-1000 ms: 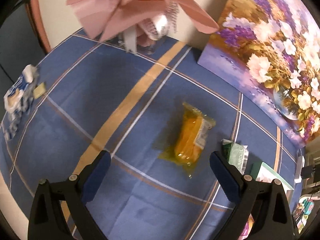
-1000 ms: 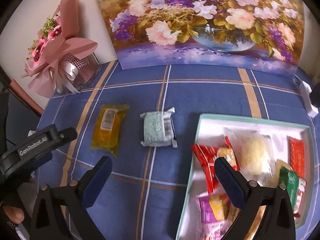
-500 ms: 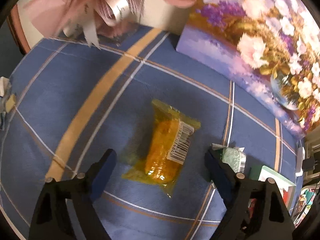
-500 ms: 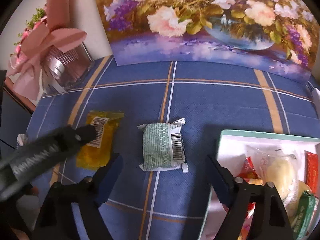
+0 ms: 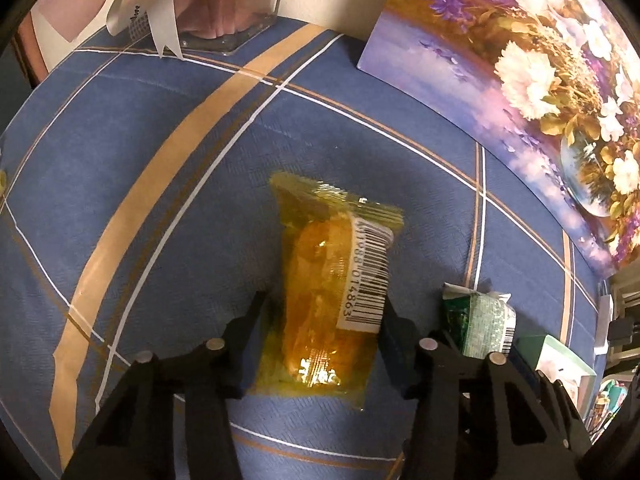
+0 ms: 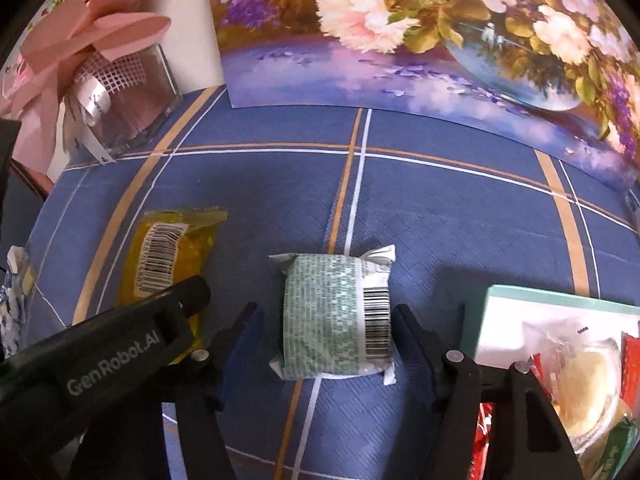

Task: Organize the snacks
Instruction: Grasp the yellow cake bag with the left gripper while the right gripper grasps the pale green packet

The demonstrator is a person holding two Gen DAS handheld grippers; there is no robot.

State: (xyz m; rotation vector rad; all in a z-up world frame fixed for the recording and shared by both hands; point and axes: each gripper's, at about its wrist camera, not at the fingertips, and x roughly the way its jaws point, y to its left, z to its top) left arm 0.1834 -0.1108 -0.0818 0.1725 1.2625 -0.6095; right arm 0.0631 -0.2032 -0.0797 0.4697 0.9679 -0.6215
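Note:
A yellow snack packet (image 5: 328, 292) with a barcode label lies on the blue tablecloth; it also shows in the right wrist view (image 6: 168, 260). My left gripper (image 5: 324, 320) is down over it, jaws closed in against its two sides. A green-and-white snack packet (image 6: 336, 316) lies to its right, also in the left wrist view (image 5: 480, 320). My right gripper (image 6: 326, 328) is open, its fingers standing either side of the green packet without touching. A mint-edged white box (image 6: 520, 300) with several snacks sits at the right.
A floral painting (image 6: 400, 40) leans against the wall at the back. A pink bouquet in a clear box (image 6: 116, 88) stands at the back left. A blue-white wrapper (image 6: 14, 296) lies at the table's left edge.
My left gripper dropped onto the yellow packet and narrowed its jaws against it. My right gripper moved left from the box and down over the green packet.

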